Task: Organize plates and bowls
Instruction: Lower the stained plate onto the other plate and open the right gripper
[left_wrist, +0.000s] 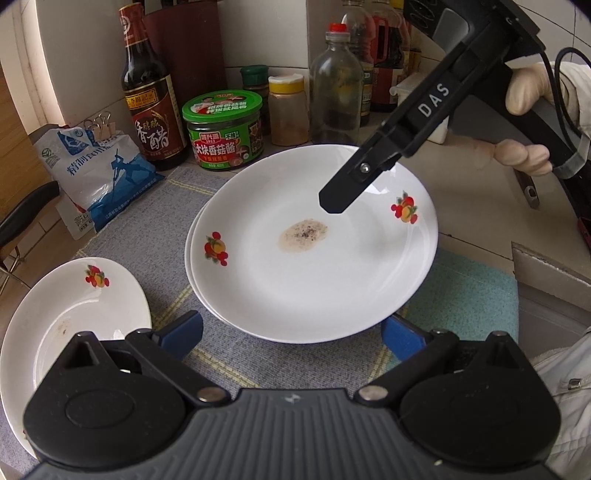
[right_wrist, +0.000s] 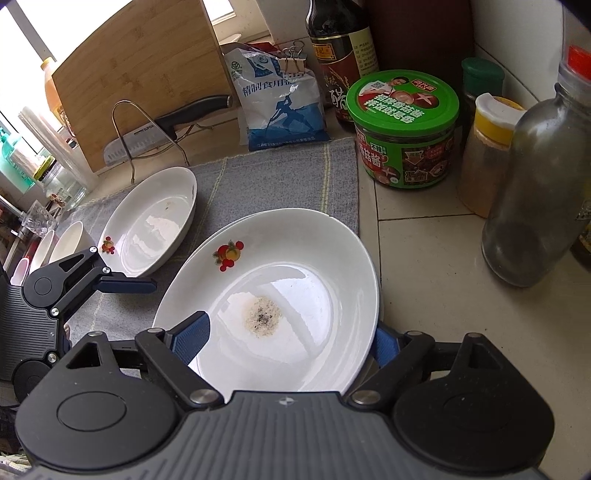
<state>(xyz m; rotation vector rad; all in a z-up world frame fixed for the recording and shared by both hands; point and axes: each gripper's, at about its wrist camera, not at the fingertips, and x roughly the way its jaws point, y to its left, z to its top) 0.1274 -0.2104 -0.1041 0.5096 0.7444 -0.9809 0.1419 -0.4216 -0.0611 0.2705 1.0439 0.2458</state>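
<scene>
Between right fingers, stacked plate's rim

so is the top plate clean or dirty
Dirty. The top plate carries a tan, black-speckled residue patch at its centre, seen in both views. It rests on another plate, whose rim shows at its left edge.

Stacked plates: white, red-and-orange fruit motifs on the rim, tan speckled stain at centre; lone plate, lower left of the frame: white, same motif; mat: grey weave, pale yellow stripes; mushroom-sauce jar: green lid, red-and-green label; salt bag: white and blue; gripper pads: blue.
</scene>
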